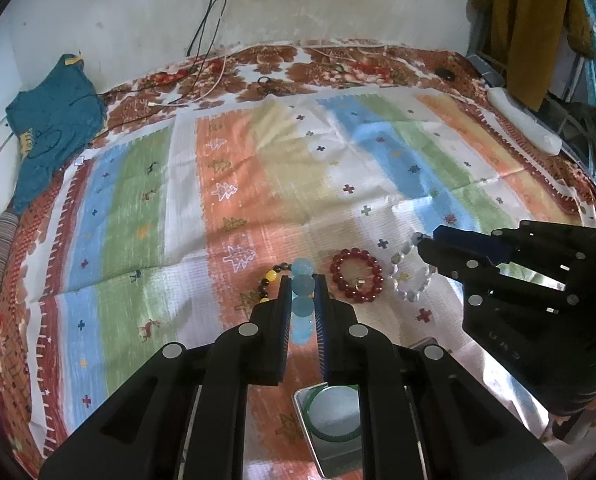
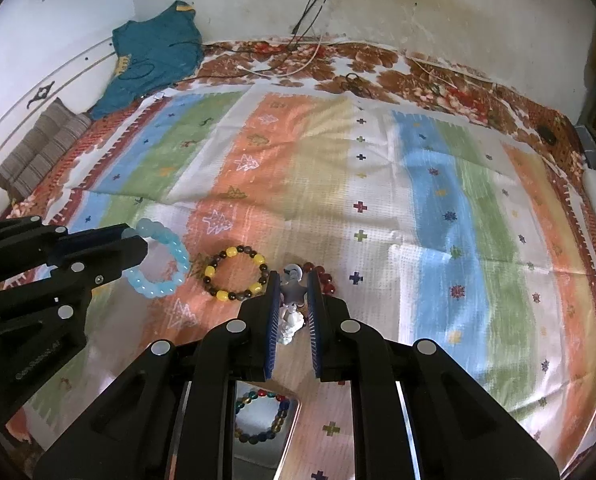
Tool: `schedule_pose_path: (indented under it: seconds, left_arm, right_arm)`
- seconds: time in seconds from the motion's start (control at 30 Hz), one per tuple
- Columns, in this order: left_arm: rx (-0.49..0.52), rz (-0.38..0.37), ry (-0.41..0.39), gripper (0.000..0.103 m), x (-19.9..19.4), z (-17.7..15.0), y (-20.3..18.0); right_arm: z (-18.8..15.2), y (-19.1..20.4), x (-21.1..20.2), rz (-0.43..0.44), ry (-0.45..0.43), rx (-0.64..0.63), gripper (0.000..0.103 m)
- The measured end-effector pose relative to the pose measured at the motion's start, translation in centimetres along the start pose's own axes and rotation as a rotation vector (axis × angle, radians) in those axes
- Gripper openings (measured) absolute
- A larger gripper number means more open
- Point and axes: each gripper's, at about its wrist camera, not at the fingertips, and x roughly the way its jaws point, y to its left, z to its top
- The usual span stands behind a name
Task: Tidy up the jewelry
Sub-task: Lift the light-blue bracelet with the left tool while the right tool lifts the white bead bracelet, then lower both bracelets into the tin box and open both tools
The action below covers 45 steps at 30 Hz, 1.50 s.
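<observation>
My left gripper [image 1: 303, 280] is shut on a light blue bead bracelet [image 1: 302, 300], which hangs between its fingers; the same bracelet [image 2: 166, 260] shows in the right wrist view beside the left gripper [image 2: 138, 246]. My right gripper [image 2: 294, 280] is shut on a white and clear bead bracelet [image 2: 292, 316]; in the left wrist view this bracelet [image 1: 408, 276] hangs from the right gripper [image 1: 424, 242]. A dark red bead bracelet [image 1: 356, 275] and a yellow and brown bead bracelet [image 2: 236, 273] lie on the striped cloth [image 2: 378, 200].
A metal tin [image 1: 330, 424] holding a green bangle [image 1: 334, 412] sits under my left gripper. Another tin [image 2: 266, 428] holding a multicoloured bead bracelet [image 2: 262, 416] sits under my right gripper. A teal shirt [image 1: 54, 120], cables [image 1: 202, 80] and a white roll [image 1: 526, 120] lie at the bed's far edges.
</observation>
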Motion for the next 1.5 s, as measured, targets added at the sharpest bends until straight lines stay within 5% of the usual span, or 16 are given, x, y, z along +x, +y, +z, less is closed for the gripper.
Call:
schedule_pose_path:
  seconds: [1.5]
  left_arm:
    - [-0.022, -0.093, -0.059, 0.011, -6.9, -5.0, -2.0]
  right_arm:
    - [-5.3, 1.8, -4.7, 0.072, 0.002, -0.018, 0.014]
